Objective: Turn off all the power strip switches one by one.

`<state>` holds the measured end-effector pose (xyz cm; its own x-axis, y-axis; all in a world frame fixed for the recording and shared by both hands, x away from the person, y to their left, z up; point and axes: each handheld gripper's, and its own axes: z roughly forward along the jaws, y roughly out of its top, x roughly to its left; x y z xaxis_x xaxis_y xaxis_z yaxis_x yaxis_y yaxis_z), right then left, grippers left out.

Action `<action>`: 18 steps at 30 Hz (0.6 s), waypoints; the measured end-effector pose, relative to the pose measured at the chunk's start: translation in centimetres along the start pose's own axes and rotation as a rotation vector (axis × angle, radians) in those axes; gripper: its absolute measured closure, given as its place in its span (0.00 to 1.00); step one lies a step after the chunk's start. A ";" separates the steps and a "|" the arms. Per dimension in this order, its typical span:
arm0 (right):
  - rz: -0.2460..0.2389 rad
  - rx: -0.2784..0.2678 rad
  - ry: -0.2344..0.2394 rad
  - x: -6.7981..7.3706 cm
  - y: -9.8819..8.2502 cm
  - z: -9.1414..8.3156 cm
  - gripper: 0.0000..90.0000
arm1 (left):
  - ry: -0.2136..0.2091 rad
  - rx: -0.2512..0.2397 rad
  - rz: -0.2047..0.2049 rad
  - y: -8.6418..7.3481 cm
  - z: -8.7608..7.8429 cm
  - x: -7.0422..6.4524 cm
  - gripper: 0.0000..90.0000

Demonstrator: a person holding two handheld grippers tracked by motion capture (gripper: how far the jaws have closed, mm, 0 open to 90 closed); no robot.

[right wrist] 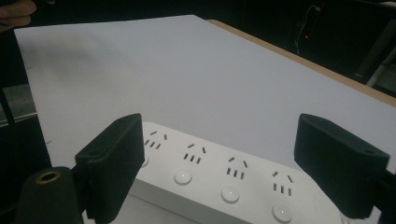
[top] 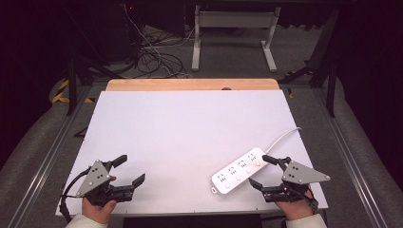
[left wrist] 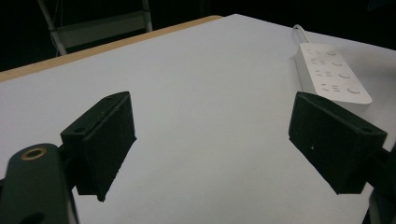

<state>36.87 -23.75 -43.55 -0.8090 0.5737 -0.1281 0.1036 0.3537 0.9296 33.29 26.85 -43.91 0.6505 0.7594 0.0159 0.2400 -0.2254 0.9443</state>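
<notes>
A white power strip [top: 238,171] with several sockets and round buttons lies at an angle on the white table [top: 190,137], near the front right; its white cable [top: 283,137] runs off toward the right edge. My right gripper [top: 263,171] stands open just behind the strip's near right end, jaws wide apart with nothing between them; in the right gripper view the power strip [right wrist: 224,179] lies just beyond the jaws. My left gripper [top: 130,171] is open at the front left, jaws empty over bare table. The left gripper view shows the power strip [left wrist: 334,74] farther off at the upper right.
A wooden strip [top: 192,84] borders the table's far edge. Beyond it, on the floor, stand a grey metal frame [top: 233,33] and loose cables [top: 152,57]. Metal rails run along both sides of the table.
</notes>
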 end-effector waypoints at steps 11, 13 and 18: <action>0.001 -0.002 0.008 0.0 0.0 0.0 0.21 | 0.045 -0.014 0.038 0.1 -0.2 -0.3 0.17; -0.001 0.000 0.010 0.0 0.0 0.0 0.21 | 0.052 -0.015 0.046 0.1 -0.2 -0.3 0.17; -0.007 0.003 0.007 0.1 0.1 0.0 0.22 | 0.060 -0.016 0.049 0.0 -0.2 -0.3 0.17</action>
<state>36.81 -23.66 -43.52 -0.8140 0.5656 -0.1324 0.0992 0.3599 0.9277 32.96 26.69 -43.82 0.6170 0.7827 0.0814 0.1974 -0.2540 0.9468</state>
